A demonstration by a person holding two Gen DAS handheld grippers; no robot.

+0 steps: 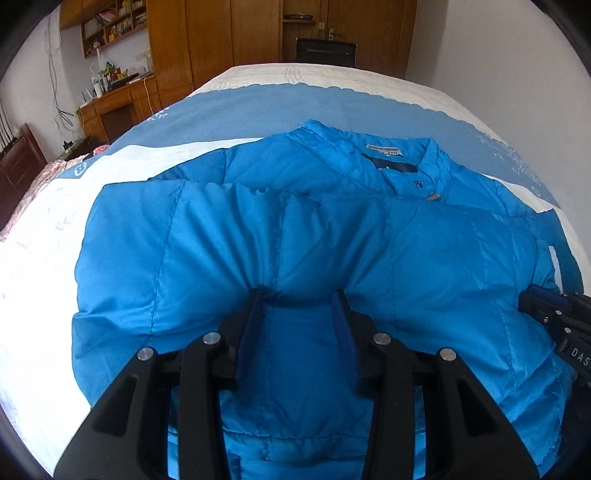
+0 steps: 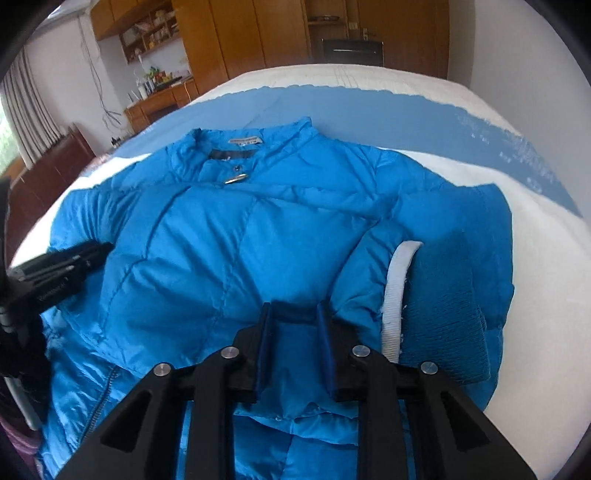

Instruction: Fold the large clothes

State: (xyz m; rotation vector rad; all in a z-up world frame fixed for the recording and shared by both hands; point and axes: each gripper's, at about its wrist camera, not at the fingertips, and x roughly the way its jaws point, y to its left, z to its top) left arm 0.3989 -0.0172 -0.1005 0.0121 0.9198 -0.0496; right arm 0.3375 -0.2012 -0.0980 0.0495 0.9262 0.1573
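A bright blue puffer jacket (image 1: 369, 240) (image 2: 207, 240) lies front up on the bed, its collar and label (image 1: 384, 151) at the far side. Its lower part is folded up over the chest. My left gripper (image 1: 301, 295) is shut on a puffy fold of the jacket, and creases radiate from its fingertips. It also shows at the left edge of the right wrist view as the left gripper (image 2: 70, 262). My right gripper (image 2: 295, 308) is shut on another fold of the jacket, beside a ribbed sleeve cuff (image 2: 443, 306) with a white band (image 2: 395, 295). The right gripper (image 1: 554, 321) shows at the left view's right edge.
The bed cover (image 1: 258, 110) is blue and white and runs well beyond the jacket on all sides. A wooden wardrobe (image 1: 229, 33), a cluttered desk (image 1: 114, 99) and a dark chair (image 1: 327, 51) stand beyond the bed's far end. A dark wooden headboard (image 1: 22, 155) is at left.
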